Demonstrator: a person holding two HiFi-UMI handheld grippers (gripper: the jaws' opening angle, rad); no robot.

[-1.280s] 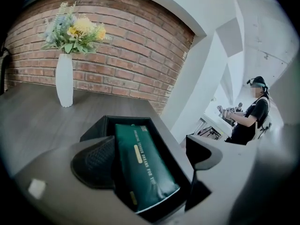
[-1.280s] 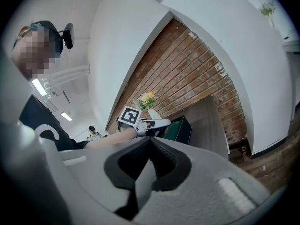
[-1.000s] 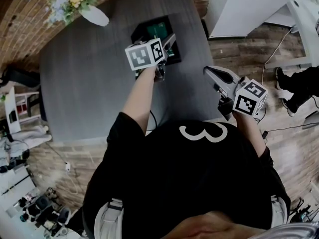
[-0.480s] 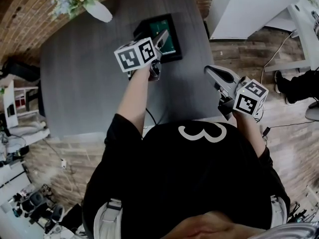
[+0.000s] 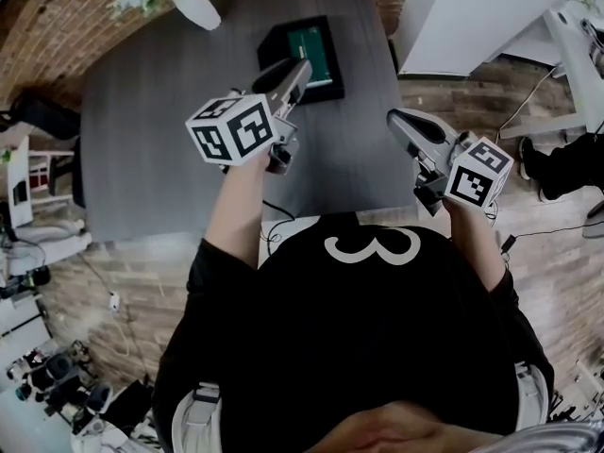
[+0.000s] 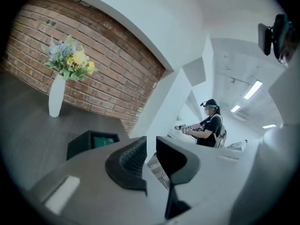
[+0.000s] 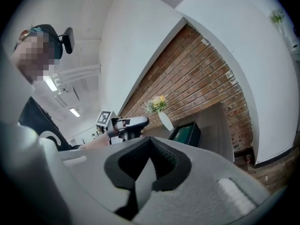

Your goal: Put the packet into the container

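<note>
Presently: one container [image 5: 276, 53], one green packet [image 5: 310, 50] seemingly inside, one vase [image 5: 196, 9] apart.

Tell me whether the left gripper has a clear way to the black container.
Probably yes: the left gripper hovers just short of the container, nothing on the table between them; its jaws are closing, empty.

Green packet [image 5: 311, 49], black container [image 5: 271, 45], grey table [image 5: 151, 130]

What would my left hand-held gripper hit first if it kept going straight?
Likely the white pillar beyond the table; the left hand-held gripper, jaws closing on nothing, aims right of the container. Depth unclear.
</note>
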